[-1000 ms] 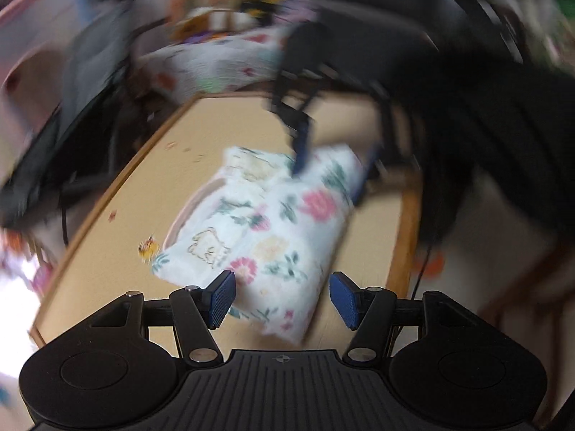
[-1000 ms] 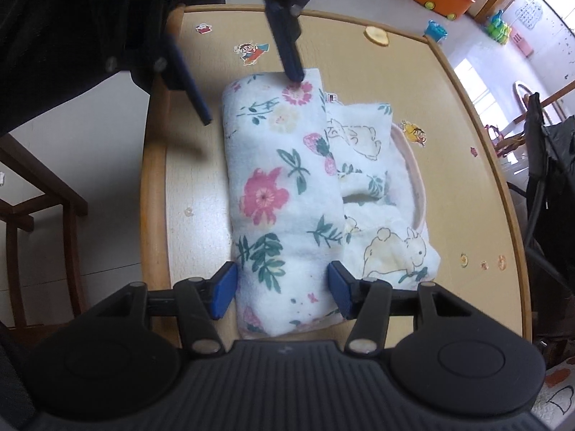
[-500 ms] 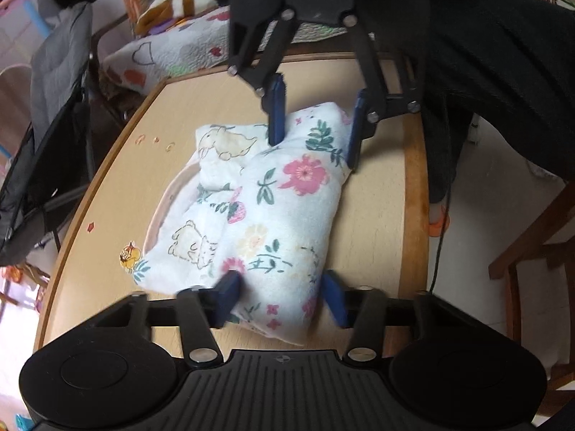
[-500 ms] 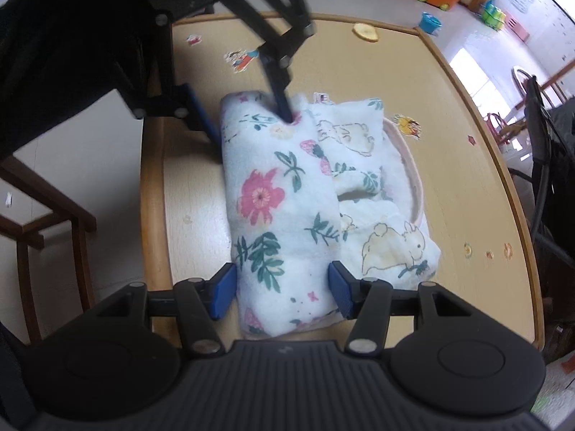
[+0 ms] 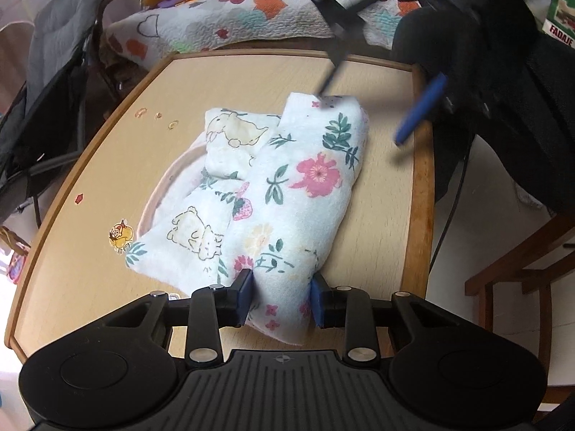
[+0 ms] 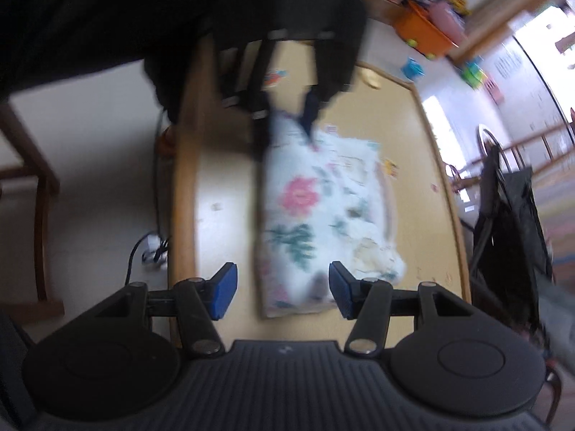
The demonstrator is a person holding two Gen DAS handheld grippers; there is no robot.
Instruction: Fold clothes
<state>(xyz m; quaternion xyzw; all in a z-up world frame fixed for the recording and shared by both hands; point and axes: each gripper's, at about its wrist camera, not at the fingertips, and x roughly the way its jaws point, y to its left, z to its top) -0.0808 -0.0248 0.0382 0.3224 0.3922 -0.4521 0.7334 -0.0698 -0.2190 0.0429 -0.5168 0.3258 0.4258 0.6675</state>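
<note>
Since 0.5 s ago: right gripper (image 6: 283, 292) has pulled back off its end of the cloth and swung toward the table edge (its view is motion-blurred); left gripper (image 5: 281, 296) has closed in on the near end.

1. Left gripper, nearest: the 2 blue pads press against both sides of the folded floral garment (image 5: 287, 194) at its near end. Cloth is bunched between them, so I read it as pinching the roll.

2. Garment: lies on the wooden table (image 5: 107, 165), toward the edge nearer the person. A long floral roll runs straight away from the left gripper, long axis in line with its fingers. Beside it, on the table's inner side, sit folds with a bear print, a pink hem curving round them.

3. Right gripper, far end: seen from the left wrist as 1 blurred blue finger (image 5: 420, 109) off past the garment's far corner, and a dark one near that corner; contact cannot be told. In its own view the pads stand wide apart with nothing between them; the cloth lies ahead and slightly to the right.

Judgement: the left gripper is the nearer tool and has the only grip. Any further fold along the long axis would carry the near end toward the far end.
</note>
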